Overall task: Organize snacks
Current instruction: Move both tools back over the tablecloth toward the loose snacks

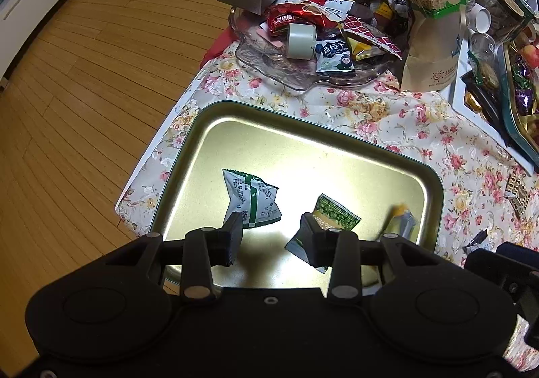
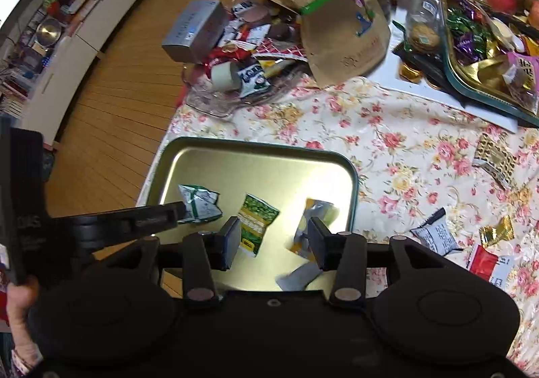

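Crinkly foil packets lay in the shallow gold metal tray [image 2: 188, 155] near its front edge: light, slippery (best pinched at a crimped end). Left gripper [image 1: 273, 240] and right gripper [image 2: 274, 240] hovered half-open, empty.

A floral tablecloth [image 2: 387, 149] covered the table. On it sat a gold metal tray [image 2: 256, 162], a clear glass dish [image 1: 269, 64] heaped with snacks, a tan paper bag [image 1: 434, 41], and scattered wrapped sweets [image 2: 495, 233].
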Demonstrator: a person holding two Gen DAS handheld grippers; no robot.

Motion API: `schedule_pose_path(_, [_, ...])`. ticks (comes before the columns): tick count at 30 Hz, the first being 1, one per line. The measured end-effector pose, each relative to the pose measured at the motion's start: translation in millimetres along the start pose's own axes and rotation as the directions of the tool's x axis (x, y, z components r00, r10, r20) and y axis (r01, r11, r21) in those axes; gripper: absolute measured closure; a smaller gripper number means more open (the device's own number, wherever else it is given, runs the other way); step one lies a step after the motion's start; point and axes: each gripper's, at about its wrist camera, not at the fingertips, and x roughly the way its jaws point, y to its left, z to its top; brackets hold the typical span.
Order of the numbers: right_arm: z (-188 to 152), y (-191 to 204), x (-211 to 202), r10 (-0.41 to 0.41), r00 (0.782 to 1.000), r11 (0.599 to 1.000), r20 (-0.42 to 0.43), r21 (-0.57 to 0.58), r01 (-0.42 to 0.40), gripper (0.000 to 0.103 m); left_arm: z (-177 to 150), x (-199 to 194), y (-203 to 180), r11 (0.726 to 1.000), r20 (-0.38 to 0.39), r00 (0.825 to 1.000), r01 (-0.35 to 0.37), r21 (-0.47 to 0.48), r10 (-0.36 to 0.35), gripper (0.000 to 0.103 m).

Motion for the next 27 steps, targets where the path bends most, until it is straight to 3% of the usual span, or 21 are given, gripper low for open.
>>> schedule_pose_path(14, [1.6,-17.5,21.4,-0.083,0.991,0.993,-0.109,0.080,0.092,0.056,-3.2,2.8,-13.9,0.998,-0.004,1.000,-0.017,0.052,0.017,0.056])
schedule_pose_path(27, [-1.2,-33.0,22.4,-0.138,0.981,0.983,-0.135,0.104,0.153,0.056,-8.5,-3.5,-37.8,0.994,0.019,1.000,-0.021,0.109,0.019,0.056])
